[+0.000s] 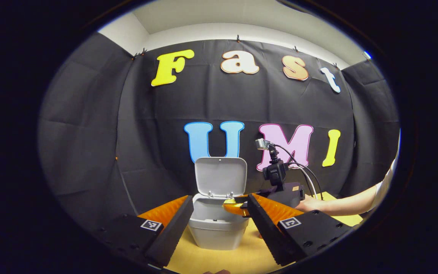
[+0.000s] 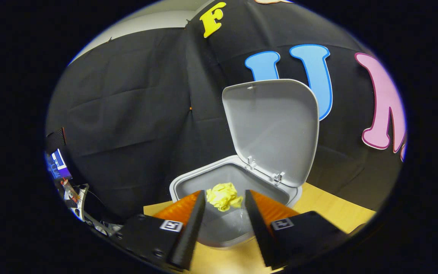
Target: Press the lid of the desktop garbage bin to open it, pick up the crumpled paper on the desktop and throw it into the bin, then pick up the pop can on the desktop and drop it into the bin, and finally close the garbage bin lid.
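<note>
One yellow crumpled paper ball (image 2: 224,196) sits betw. the right gripper (image 2: 224,201) tips, jaws spread w/ gaps either side, directly over the open grey plastic bin (image 2: 188,180), lid (image 2: 276,125) upright behind; left gripper (image 1: 219,213) spread, empty, facing bin.

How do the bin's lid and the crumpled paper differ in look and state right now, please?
The lid is grey, smooth and rigid, while the crumpled paper is yellow and wrinkled into a ball. The lid is far broader than the paper. The lid stands raised on its hinges behind the bin, while the paper sits between the right gripper fingers over the bin's mouth. Both belong to the bin's open top area.
</note>
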### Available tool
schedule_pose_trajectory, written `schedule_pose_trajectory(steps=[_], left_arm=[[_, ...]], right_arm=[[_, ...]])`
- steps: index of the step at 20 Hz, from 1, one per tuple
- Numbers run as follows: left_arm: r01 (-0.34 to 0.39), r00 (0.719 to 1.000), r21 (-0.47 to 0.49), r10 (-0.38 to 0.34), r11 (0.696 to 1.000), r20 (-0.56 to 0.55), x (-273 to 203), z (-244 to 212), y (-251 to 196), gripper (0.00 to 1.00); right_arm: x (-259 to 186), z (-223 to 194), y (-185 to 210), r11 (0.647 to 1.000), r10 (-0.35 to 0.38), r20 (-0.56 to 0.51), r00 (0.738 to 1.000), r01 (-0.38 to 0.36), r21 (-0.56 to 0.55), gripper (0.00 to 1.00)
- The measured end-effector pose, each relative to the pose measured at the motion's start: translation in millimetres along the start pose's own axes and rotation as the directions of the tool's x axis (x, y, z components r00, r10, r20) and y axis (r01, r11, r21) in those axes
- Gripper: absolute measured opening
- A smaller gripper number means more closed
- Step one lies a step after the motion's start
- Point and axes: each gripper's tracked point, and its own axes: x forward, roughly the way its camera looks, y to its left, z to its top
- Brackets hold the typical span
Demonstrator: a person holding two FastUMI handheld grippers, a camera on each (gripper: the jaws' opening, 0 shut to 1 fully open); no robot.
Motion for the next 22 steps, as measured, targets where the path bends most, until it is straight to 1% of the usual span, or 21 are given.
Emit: schedule_pose_trajectory(steps=[1,2,3,5,6,8,9,10,11,12,14,15,16,17,18,19,22], left_arm=[[0.008,1.000,-0.017,-0.009,1.000,-0.009,2.8,-4.8,-3.6,0.96],[0.022,1.000,-0.031,-0.022,0.999,-0.014,5.1,-9.6,-8.1,0.96],[0.053,0.998,-0.055,-0.055,0.997,-0.024,12.2,-19.9,-20.6,0.96],[0.108,0.993,-0.067,-0.111,0.992,-0.035,26.2,-35.1,-44.4,0.95],[0.141,0.988,-0.066,-0.144,0.988,-0.048,34.2,-44.0,-59.1,0.95],[0.209,0.975,-0.066,-0.213,0.976,-0.063,51.6,-62.4,-90.9,0.95],[0.206,0.974,-0.072,-0.211,0.976,-0.085,64.2,-76.5,-101.2,0.95],[0.225,0.962,-0.113,-0.239,0.968,-0.129,78.5,-100.2,-123.1,0.95],[0.245,0.950,-0.146,-0.268,0.958,-0.159,87.5,-117.1,-140.6,0.95],[0.255,0.944,-0.158,-0.281,0.954,-0.172,98.1,-130.9,-151.6,0.95],[0.290,0.929,-0.124,-0.310,0.949,-0.203,127.8,-174.4,-181.1,0.95],[0.313,0.917,-0.109,-0.330,0.944,-0.225,137.9,-193.3,-193.0,0.95],[0.328,0.904,-0.099,-0.343,0.939,-0.256,149.2,-213.2,-202.7,0.96],[0.333,0.890,-0.099,-0.347,0.938,-0.296,157.6,-230.0,-208.3,0.96],[0.334,0.875,-0.116,-0.353,0.935,-0.331,168.4,-245.4,-215.1,0.96],[0.322,0.868,-0.123,-0.345,0.939,-0.358,182.2,-257.3,-219.8,0.95],[0.288,0.861,-0.094,-0.300,0.953,-0.410,212.0,-285.1,-217.3,0.96]], right_arm=[[-9.1,4.2,-6.5,1.000,-0.018,0.010,1.000,0.018,-0.003,0.60],[-17.1,8.5,-10.0,1.000,-0.026,0.021,0.999,0.026,-0.006,0.63],[-31.8,15.2,-16.2,0.999,-0.045,0.044,0.998,0.046,-0.012,0.90],[-62.5,21.4,-38.8,0.993,-0.110,0.070,0.991,0.112,-0.024,0.90],[-86.4,24.3,-55.2,0.987,-0.156,0.085,0.984,0.158,-0.016,0.90],[-122.6,25.8,-78.5,0.975,-0.223,0.101,0.970,0.223,0.009,0.90],[-151.9,25.1,-96.1,0.961,-0.276,0.106,0.955,0.274,0.031,0.90],[-173.4,22.1,-109.8,0.947,-0.322,0.109,0.941,0.319,0.044,0.90],[-201.5,14.3,-127.1,0.926,-0.378,0.100,0.920,0.374,0.056,0.90],[-218.1,8.1,-136.7,0.911,-0.411,0.090,0.907,0.407,0.064,0.90],[-258.0,-12.0,-155.7,0.874,-0.484,0.057,0.873,0.479,0.086,0.90],[-272.2,-22.8,-163.7,0.856,-0.514,0.044,0.857,0.509,0.096,0.90],[-282.3,-31.8,-168.4,0.843,-0.532,0.032,0.846,0.527,0.107,0.91],[-290.3,-40.6,-171.2,0.836,-0.541,0.017,0.841,0.536,0.121,0.90],[-296.0,-49.5,-174.9,0.828,-0.549,0.004,0.836,0.544,0.135,0.90],[-300.0,-56.3,-177.5,0.824,-0.554,-0.004,0.832,0.549,0.141,0.91],[-298.5,-66.3,-184.7,0.821,-0.553,-0.025,0.833,0.550,0.152,0.90]])
